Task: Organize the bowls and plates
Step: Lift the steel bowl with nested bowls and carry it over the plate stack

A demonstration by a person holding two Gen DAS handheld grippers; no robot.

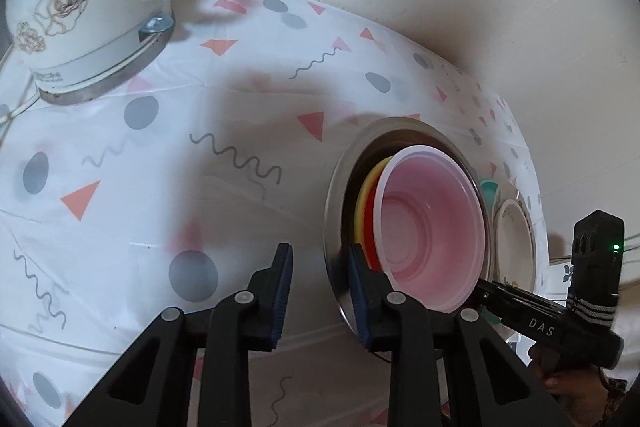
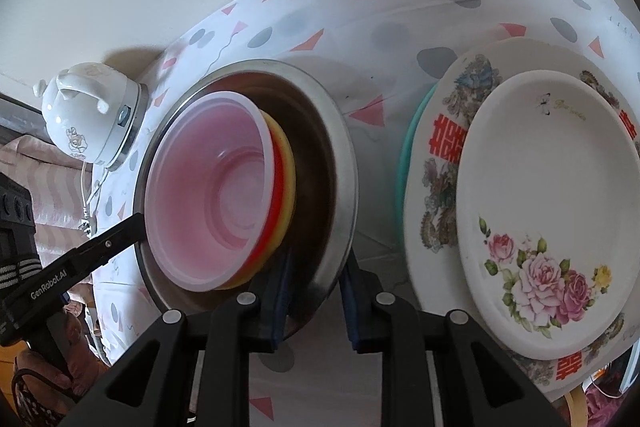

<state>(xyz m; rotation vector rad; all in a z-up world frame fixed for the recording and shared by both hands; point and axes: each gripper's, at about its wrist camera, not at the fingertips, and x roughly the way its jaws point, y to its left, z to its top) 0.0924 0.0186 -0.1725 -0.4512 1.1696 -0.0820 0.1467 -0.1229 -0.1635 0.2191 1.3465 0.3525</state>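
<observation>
I'm straddling the round steel bowl (image 1: 334, 195) rim with my left gripper (image 1: 320, 291), narrow but with a gap showing. My right gripper (image 2: 316, 291) is straddling it too, grip unclear. An uneven lift is risking the nested translucent pink plastic bowl (image 1: 432, 227) sliding out. That bowl is hiding the rim contact.

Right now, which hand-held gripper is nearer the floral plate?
Right. The right hand-held gripper is at the steel bowl's rim beside the plate; the left hand-held gripper is across the bowl.
</observation>
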